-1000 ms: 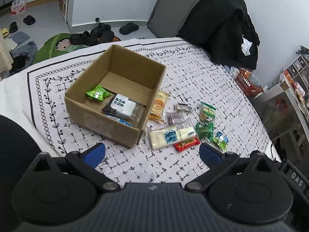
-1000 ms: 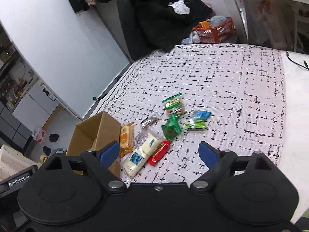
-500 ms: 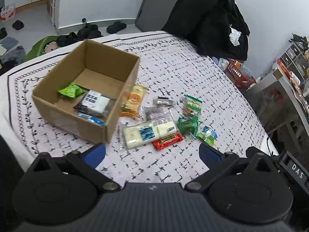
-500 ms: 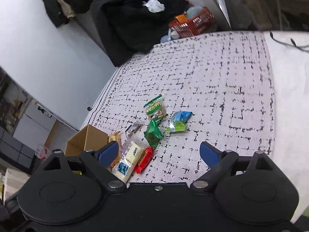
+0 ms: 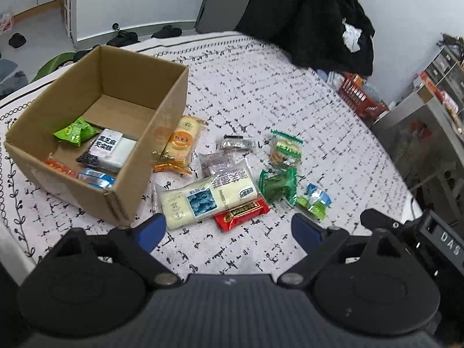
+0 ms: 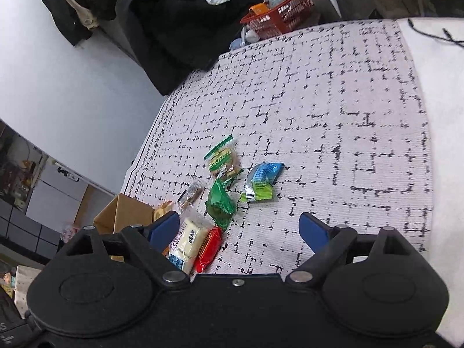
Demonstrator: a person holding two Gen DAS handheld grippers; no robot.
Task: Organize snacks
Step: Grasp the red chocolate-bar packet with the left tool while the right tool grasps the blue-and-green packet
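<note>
An open cardboard box (image 5: 171,92) on the patterned cloth holds several snack packets, among them a green one (image 5: 76,132). Right of it lie loose snacks: an orange cracker pack (image 5: 179,143), a big white pack (image 5: 208,200), a red bar (image 5: 242,213), a dark green packet (image 5: 278,185) and a blue-green packet (image 5: 314,201). My left gripper (image 5: 229,230) hovers just short of the white pack and red bar, its jaws closing with nothing between them. My right gripper (image 6: 240,230) hangs open and empty near the red bar (image 6: 208,249), the dark green packet (image 6: 220,203) and the blue-green packet (image 6: 261,181).
A black coat (image 5: 307,17) hangs over a chair at the table's far side. A red basket (image 5: 359,97) stands on the floor beyond the edge. A black cable (image 6: 429,33) lies on the white surface at the far right. Shoes (image 5: 124,36) sit on the floor behind the box.
Both grippers have come down and closer to the loose snacks. The left view has slid right, off the box and onto the pile, and the left jaws have narrowed a little. The right view has rolled.
</note>
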